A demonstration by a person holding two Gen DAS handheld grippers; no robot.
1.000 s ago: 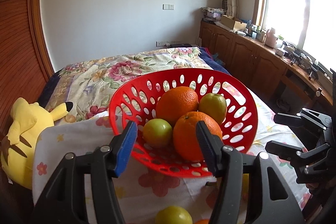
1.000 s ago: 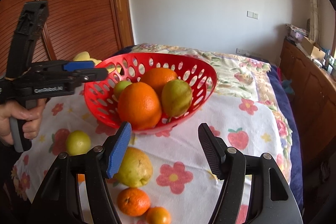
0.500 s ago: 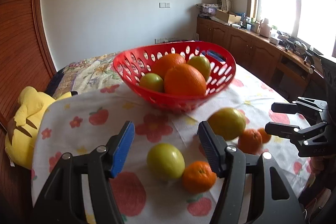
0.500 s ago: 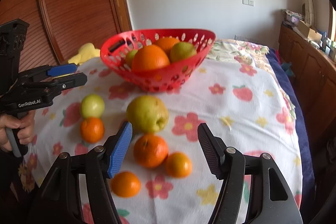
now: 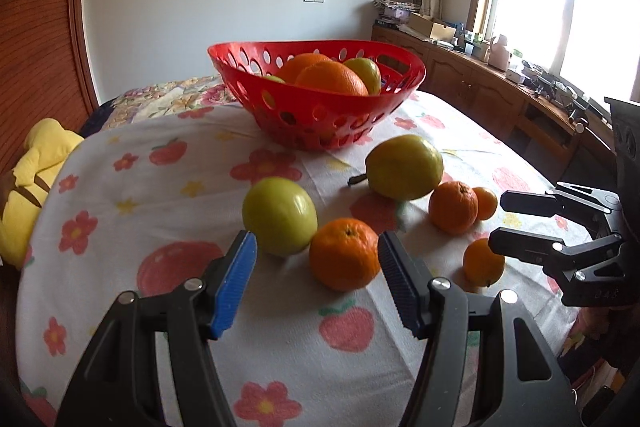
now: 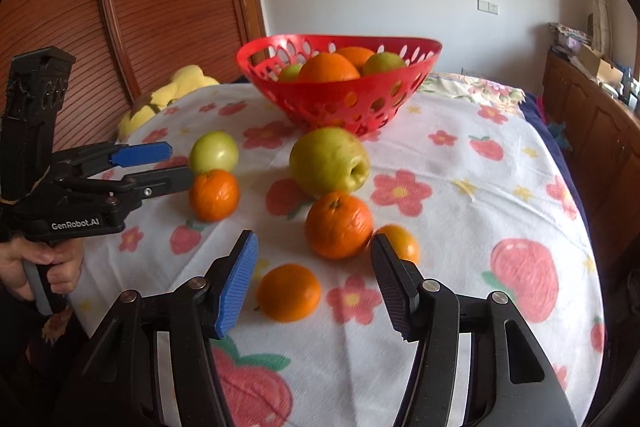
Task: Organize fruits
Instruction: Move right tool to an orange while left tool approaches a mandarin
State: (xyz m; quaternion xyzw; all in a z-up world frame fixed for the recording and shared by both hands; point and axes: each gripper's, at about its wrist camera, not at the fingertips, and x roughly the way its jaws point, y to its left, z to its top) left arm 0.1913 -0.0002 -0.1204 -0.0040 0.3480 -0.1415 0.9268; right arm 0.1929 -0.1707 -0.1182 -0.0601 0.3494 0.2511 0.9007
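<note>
Both hand-held grippers open above loose fruit.
Left hand-held gripper (image 5: 318,273) frames a mandarin (image 5: 344,254); right hand-held gripper (image 6: 314,275), jaws just narrowing, holds nothing above an orange (image 6: 339,225); red basket (image 6: 340,103) behind on the flowered cloth (image 6: 460,227).

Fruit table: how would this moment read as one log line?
left gripper: open, empty, before tangerine | right gripper: closing, empty, near tangerine | red basket: holds oranges, green fruit
</note>
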